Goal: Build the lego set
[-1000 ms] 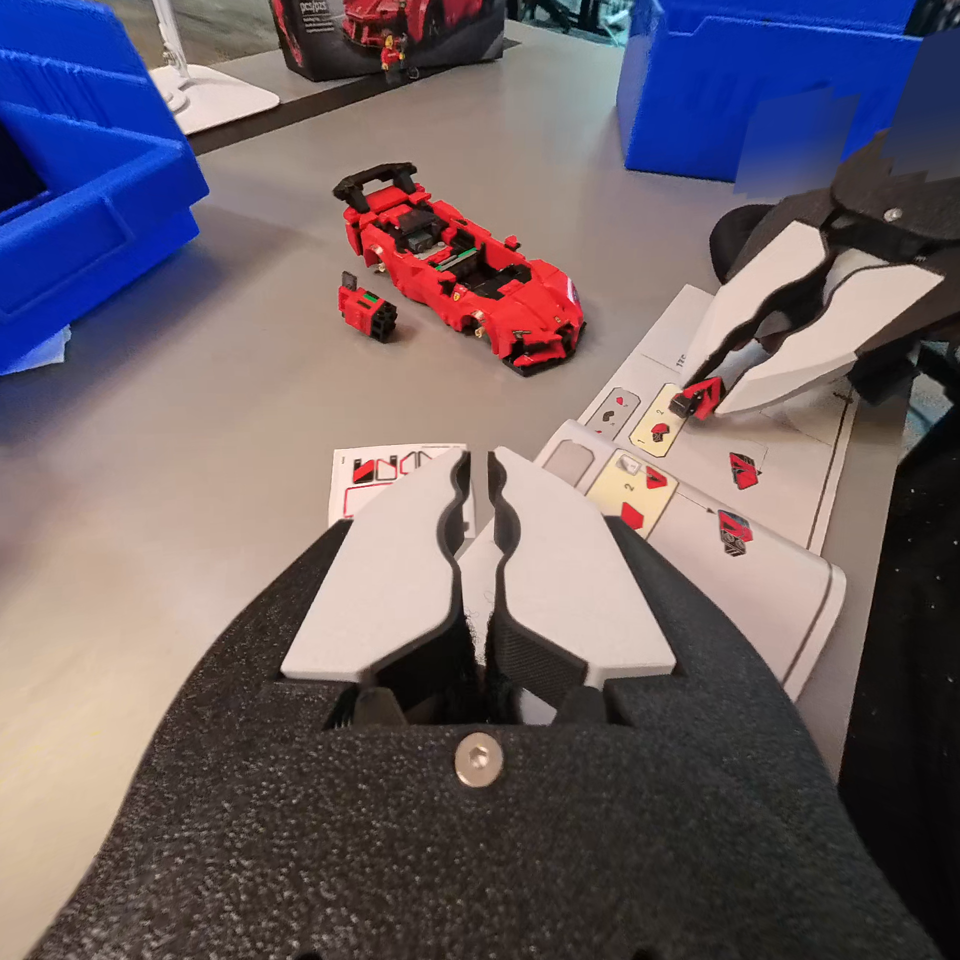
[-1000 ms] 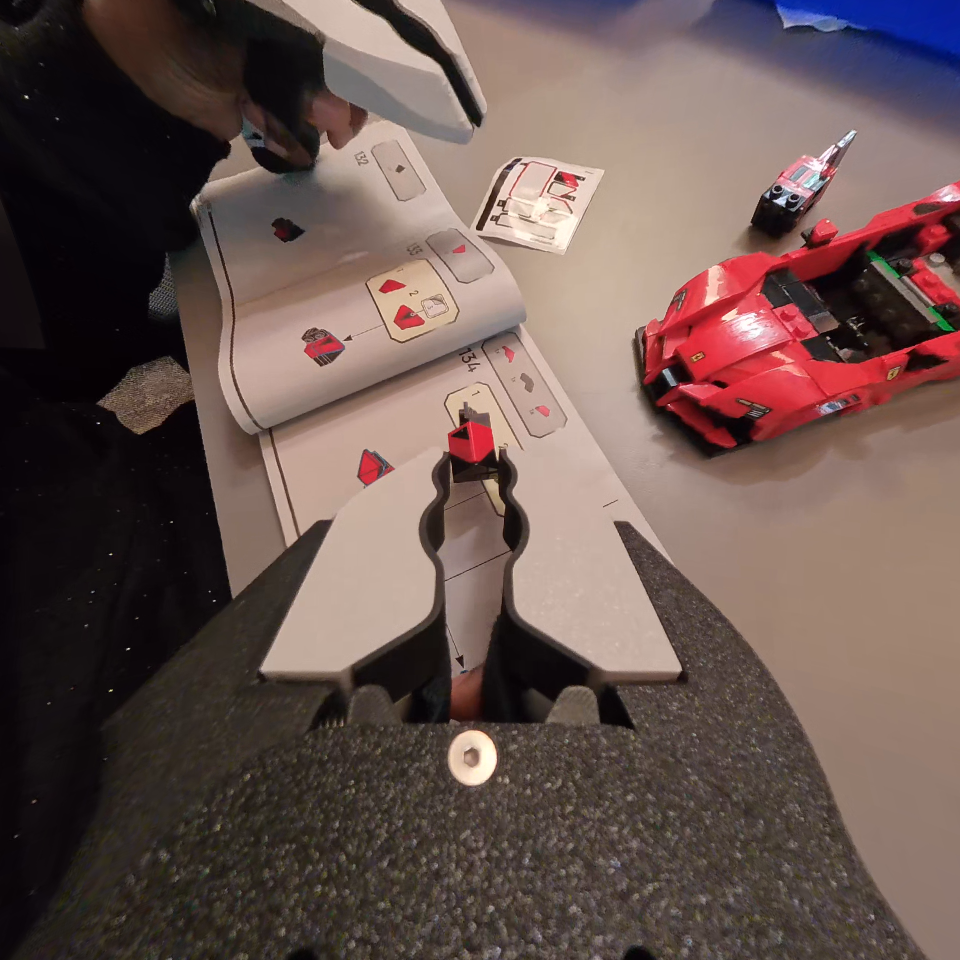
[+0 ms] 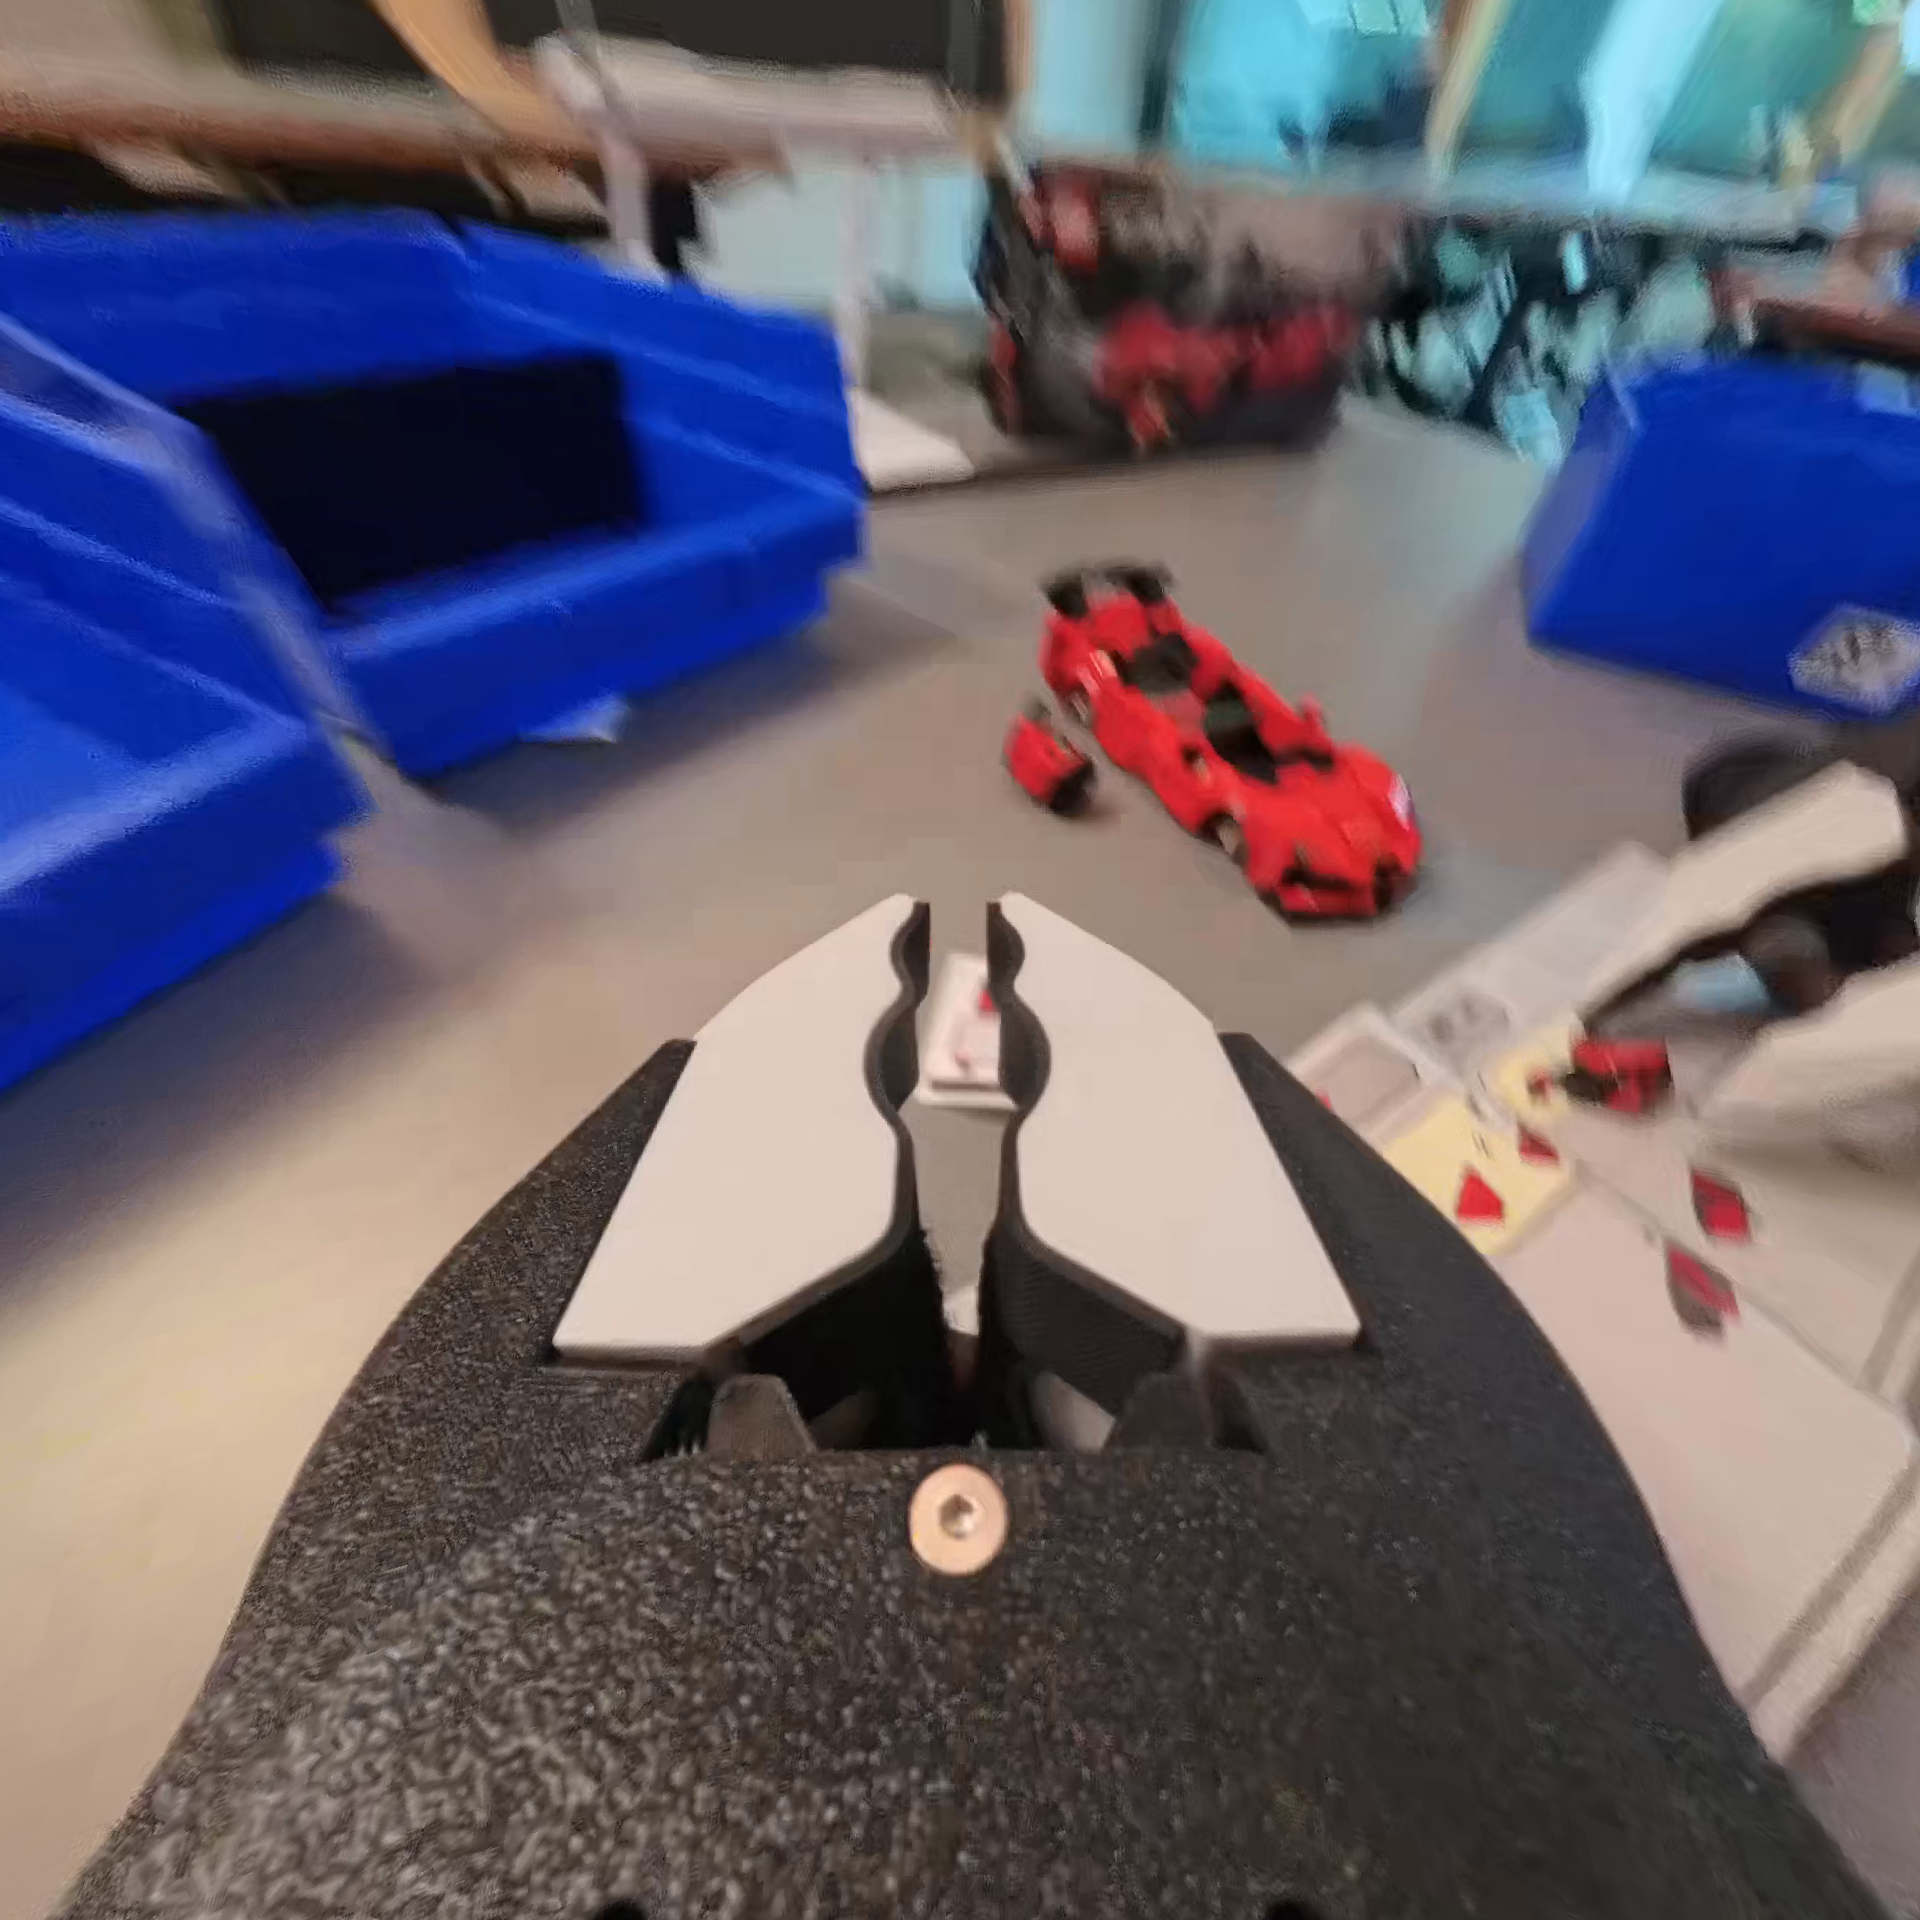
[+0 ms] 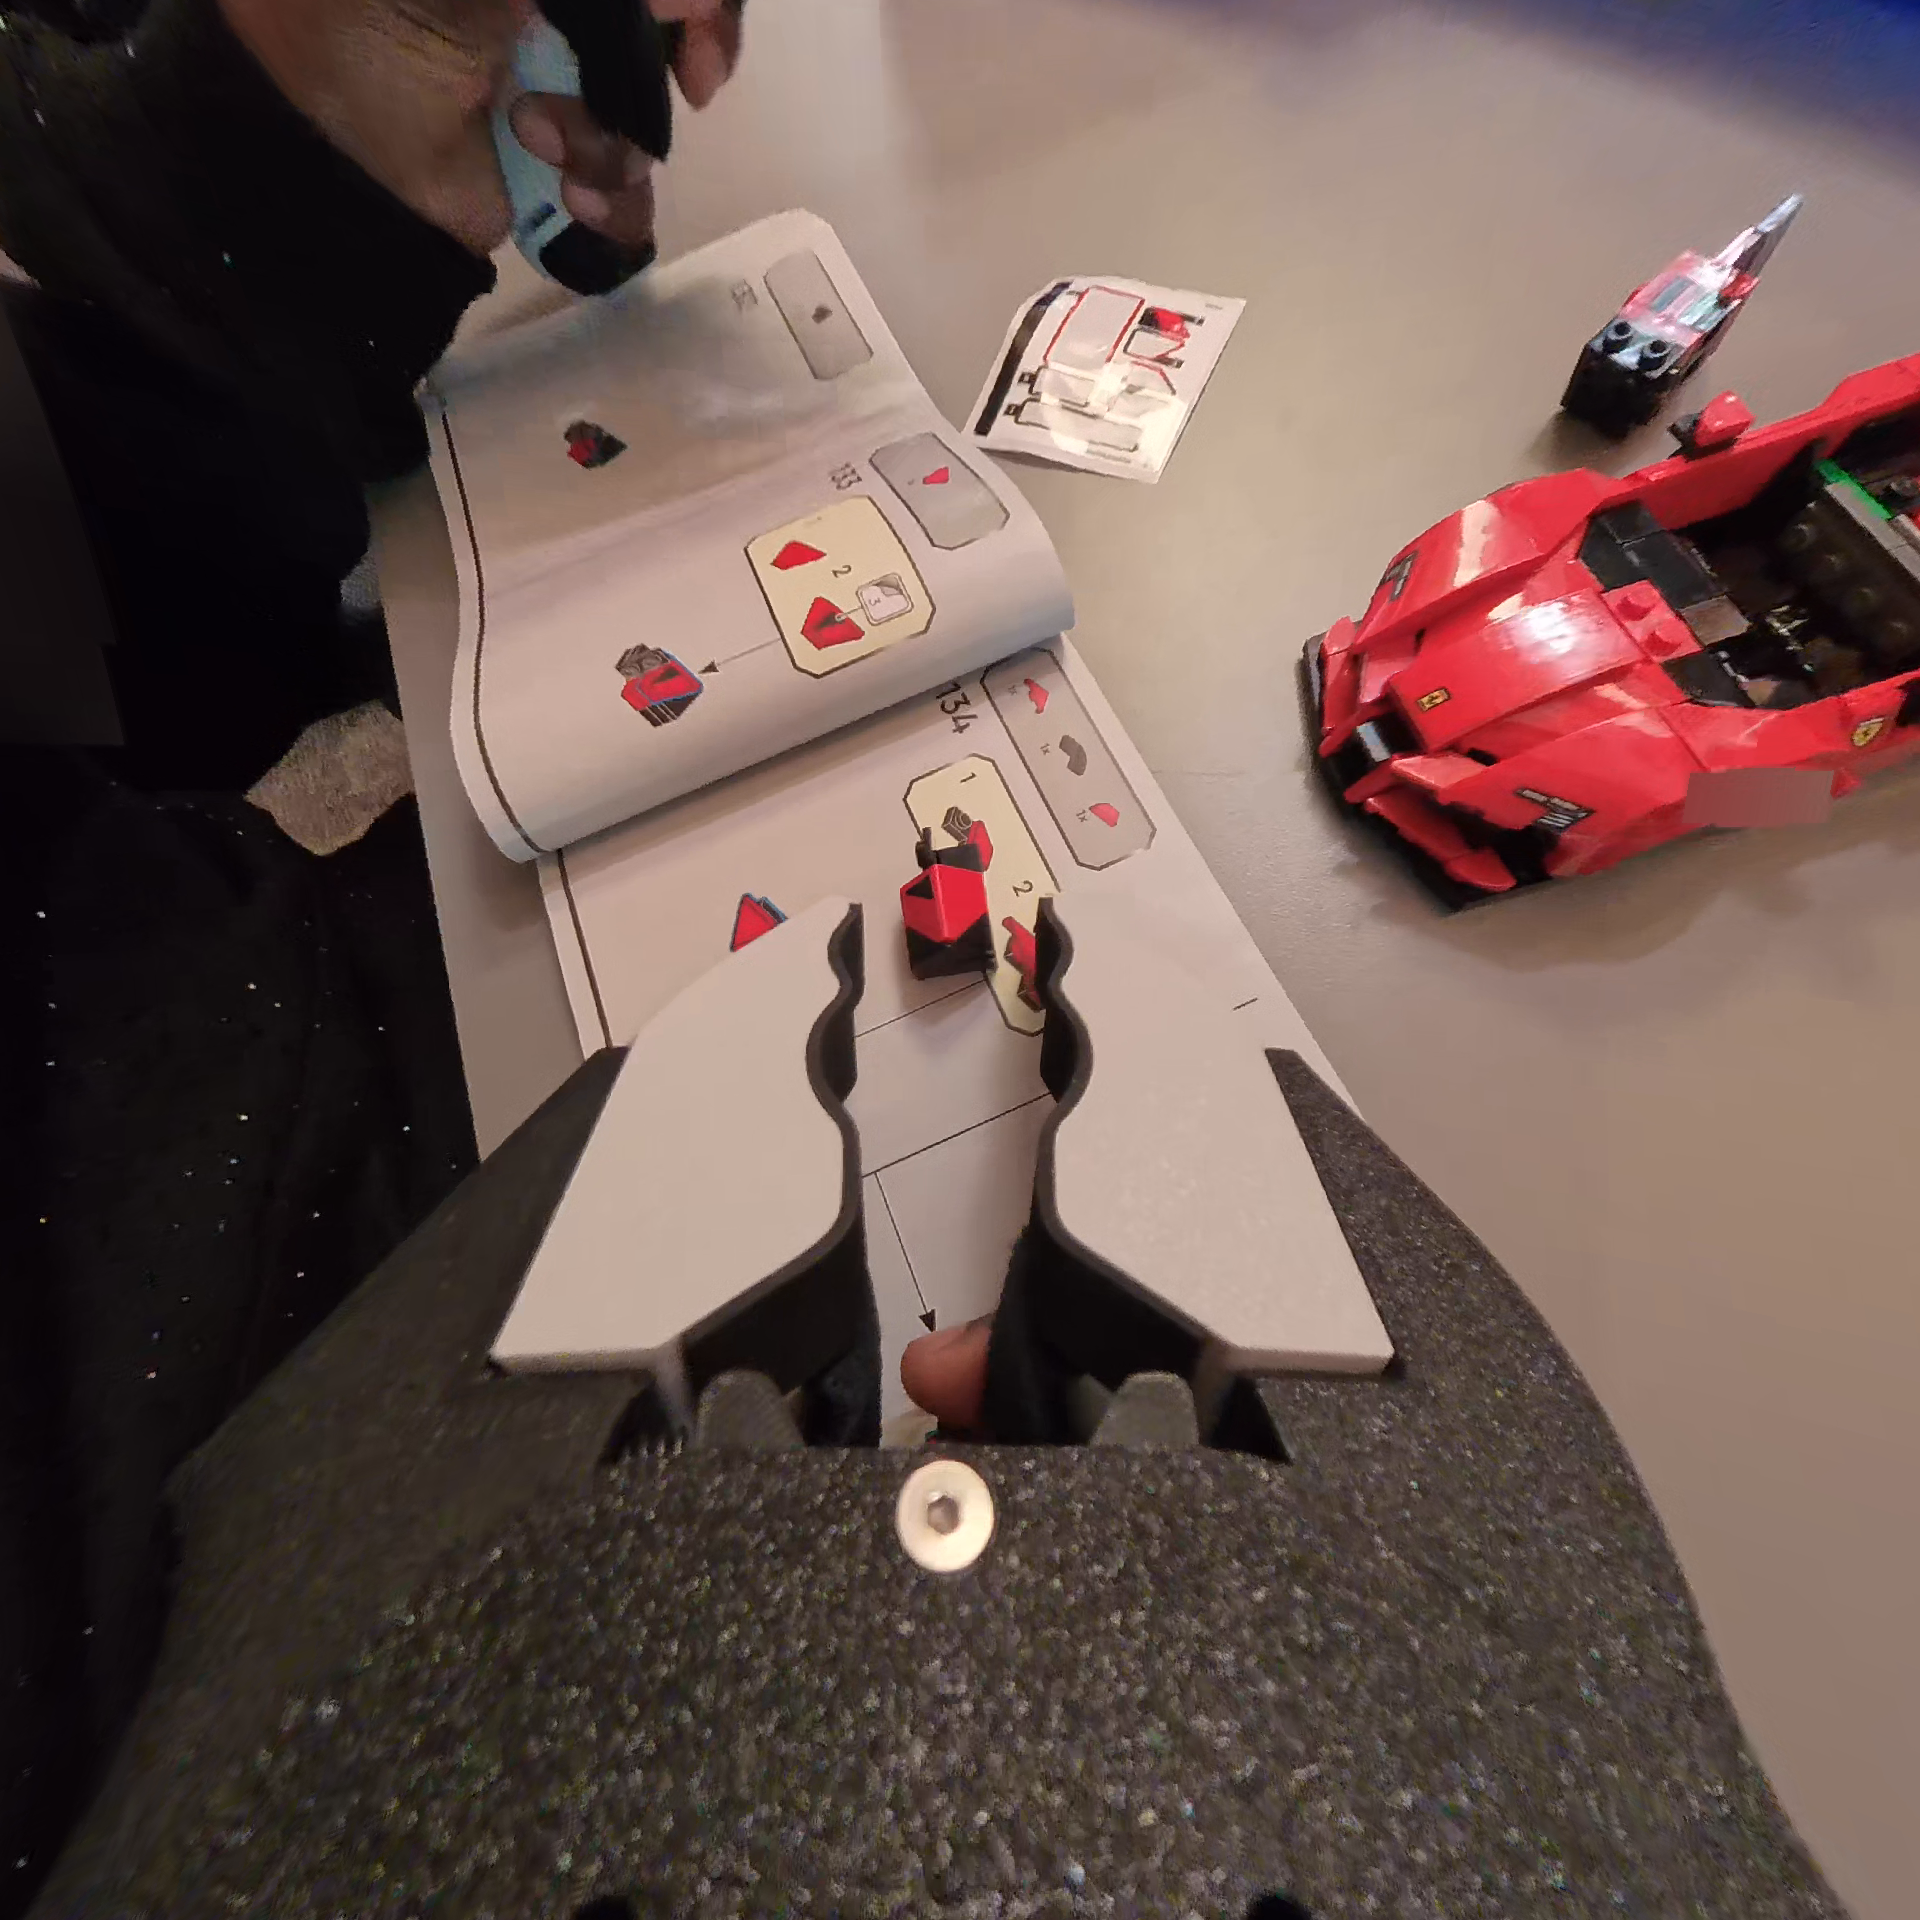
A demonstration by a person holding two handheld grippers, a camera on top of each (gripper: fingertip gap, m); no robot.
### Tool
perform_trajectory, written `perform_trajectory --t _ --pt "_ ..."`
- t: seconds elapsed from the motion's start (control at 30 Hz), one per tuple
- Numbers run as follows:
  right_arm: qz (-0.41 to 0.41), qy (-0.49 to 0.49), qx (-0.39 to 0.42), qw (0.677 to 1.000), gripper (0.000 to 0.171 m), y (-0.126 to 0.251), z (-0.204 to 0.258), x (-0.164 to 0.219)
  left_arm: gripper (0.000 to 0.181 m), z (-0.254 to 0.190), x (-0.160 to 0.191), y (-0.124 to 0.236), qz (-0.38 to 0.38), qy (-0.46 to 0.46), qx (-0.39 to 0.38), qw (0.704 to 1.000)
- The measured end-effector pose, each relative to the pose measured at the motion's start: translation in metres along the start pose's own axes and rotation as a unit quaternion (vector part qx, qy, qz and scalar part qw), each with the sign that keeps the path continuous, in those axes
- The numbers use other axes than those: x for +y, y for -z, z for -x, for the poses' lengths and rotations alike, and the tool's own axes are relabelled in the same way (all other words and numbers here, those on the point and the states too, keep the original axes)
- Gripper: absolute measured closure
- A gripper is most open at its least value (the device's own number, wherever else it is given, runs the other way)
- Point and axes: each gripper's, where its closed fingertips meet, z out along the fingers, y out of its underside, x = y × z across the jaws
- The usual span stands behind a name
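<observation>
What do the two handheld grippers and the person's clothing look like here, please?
Both the left gripper and right gripper have a rough black speckled body, one silver hex screw, and two flat light-grey fingers with wavy black-lined inner edges. The person wears a black sleeve.

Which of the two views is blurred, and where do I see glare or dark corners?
Left wrist view: motion blur smears the blue bins and the red car; only the left gripper stays sharp. Right wrist view: mostly sharp, glare on the car's hood and the sticker sheet, and wide-angle bending at the edges.
</observation>
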Motion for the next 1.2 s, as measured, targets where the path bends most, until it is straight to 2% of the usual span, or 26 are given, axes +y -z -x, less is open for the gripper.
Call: perform_trajectory --t 0.1,0.2,0.3,0.4,0.53,0.7,0.77,0.9,1.0,1.07,1.13,1.2 --pt "-0.021 -0.022 0.003 1.000 0.141 0.004 -0.005 -0.004 0.170 0.030 -0.032 0.028 -0.122 0.045 -0.072 0.989" --pt "-0.025 -0.031 -0.001 0.999 0.142 0.005 -0.006 -0.005 0.169 0.041 -0.038 0.039 -0.157 0.069 -0.086 0.981" --pt "-0.020 -0.023 0.003 1.000 0.140 0.004 -0.005 -0.004 0.169 0.024 -0.031 0.025 -0.126 0.059 -0.033 0.990" --pt "-0.045 -0.010 0.004 0.999 0.138 0.009 -0.003 -0.009 0.169 -0.007 -0.015 0.006 -0.063 0.018 0.047 0.997" --pt "-0.095 -0.014 0.012 0.995 0.144 0.020 -0.005 -0.019 0.170 -0.025 0.000 -0.005 -0.011 -0.046 0.075 0.996" --pt "-0.078 0.003 0.004 0.997 0.145 0.016 0.000 -0.016 0.171 -0.035 0.003 -0.006 0.002 -0.076 0.096 0.992" --pt "-0.060 0.010 0.004 0.998 0.144 0.012 0.001 -0.012 0.171 -0.052 0.005 -0.004 0.022 -0.078 0.141 0.987" --pt "-0.026 0.014 0.006 1.000 0.142 0.005 0.001 -0.006 0.169 -0.125 0.010 0.005 0.096 -0.086 0.273 0.953" --pt "-0.006 0.017 0.012 1.000 0.142 0.001 0.001 -0.001 0.171 -0.157 0.032 -0.006 0.150 -0.154 0.280 0.936" --pt "0.013 0.024 0.018 0.999 0.142 -0.003 0.001 0.003 0.174 -0.156 0.053 -0.017 0.199 -0.177 0.252 0.931" --pt "0.033 0.036 0.029 0.998 0.151 -0.006 0.000 0.007 0.177 -0.145 0.072 -0.021 0.247 -0.178 0.230 0.924" --pt "0.040 0.046 0.039 0.997 0.154 -0.007 -0.001 0.009 0.178 -0.144 0.070 -0.020 0.240 -0.154 0.240 0.928"
